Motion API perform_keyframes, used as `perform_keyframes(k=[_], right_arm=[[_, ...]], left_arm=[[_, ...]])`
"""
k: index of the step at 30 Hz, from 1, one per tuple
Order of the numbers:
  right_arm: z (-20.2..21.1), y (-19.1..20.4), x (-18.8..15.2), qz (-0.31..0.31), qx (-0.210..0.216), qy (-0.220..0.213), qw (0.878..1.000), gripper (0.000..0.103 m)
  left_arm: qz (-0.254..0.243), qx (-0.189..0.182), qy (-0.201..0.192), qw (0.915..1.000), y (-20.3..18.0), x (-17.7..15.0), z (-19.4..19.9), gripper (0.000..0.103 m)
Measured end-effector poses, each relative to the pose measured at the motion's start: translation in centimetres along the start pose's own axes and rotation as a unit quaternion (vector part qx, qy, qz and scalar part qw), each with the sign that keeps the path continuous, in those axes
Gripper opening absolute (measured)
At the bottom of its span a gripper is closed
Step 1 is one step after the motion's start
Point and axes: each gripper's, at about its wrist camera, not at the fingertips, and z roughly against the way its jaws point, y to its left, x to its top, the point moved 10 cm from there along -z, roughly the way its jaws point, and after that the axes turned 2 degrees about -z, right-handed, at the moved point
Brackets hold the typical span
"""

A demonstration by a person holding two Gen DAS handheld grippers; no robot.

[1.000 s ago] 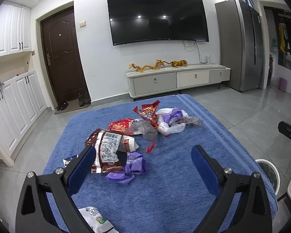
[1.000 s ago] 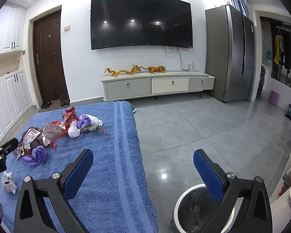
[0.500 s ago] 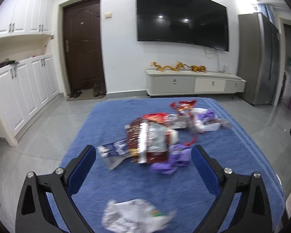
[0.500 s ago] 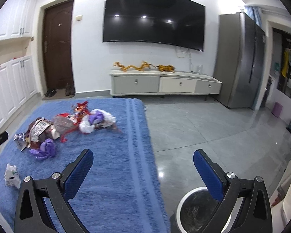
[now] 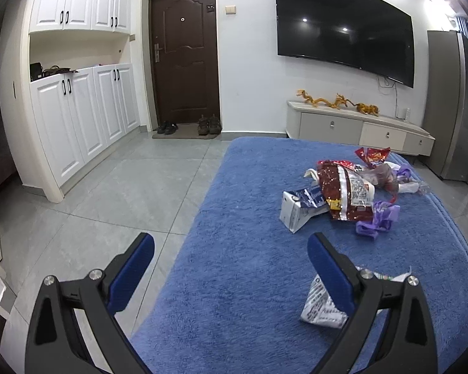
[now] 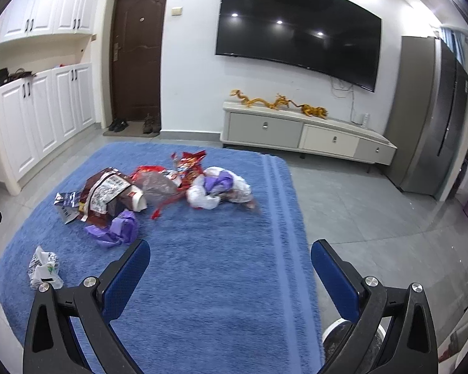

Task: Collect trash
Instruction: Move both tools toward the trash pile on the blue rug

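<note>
Trash lies scattered on a blue rug (image 5: 249, 280) (image 6: 218, 265): a dark red snack bag (image 5: 346, 193) (image 6: 104, 191), a crushed white and blue carton (image 5: 299, 207), crumpled purple plastic (image 5: 377, 218) (image 6: 117, 229), a red wrapper (image 6: 190, 163) and a white and purple bundle (image 6: 218, 191). A crumpled white wrapper (image 5: 323, 305) (image 6: 43, 268) lies apart, nearest me, just behind the left gripper's right finger. My left gripper (image 5: 231, 260) is open and empty over the rug's left edge. My right gripper (image 6: 231, 265) is open and empty above the rug's near part.
A round white bin (image 6: 349, 339) stands on the floor at the rug's right, behind the right gripper's right finger. White cabinets (image 5: 78, 118) line the left wall, with shoes (image 5: 207, 124) by the brown door (image 5: 184, 53). A low TV cabinet (image 6: 305, 134) and a steel fridge (image 6: 433, 118) stand beyond.
Both grippers have swung to the left. The trash pile has shifted right in the left wrist view and toward the middle in the right wrist view. Both stay open.
</note>
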Motion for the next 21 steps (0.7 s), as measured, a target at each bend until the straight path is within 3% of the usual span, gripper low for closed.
perform_keyframes(k=[10, 21], right_arm=[[-0.7, 1.4, -0.5, 0.007, 0.009, 0.019, 1.000, 0.103], [-2.0, 3.1, -0.5, 0.019, 0.023, 0.030, 0.999, 0.103]], left_arm=[[0.007, -0.055, 0.038, 0.9977, -1.5, -2.5, -1.6, 0.099], [-0.005, -0.053, 0.041, 0.9977, -1.1, -2.0, -3.1, 0.099]])
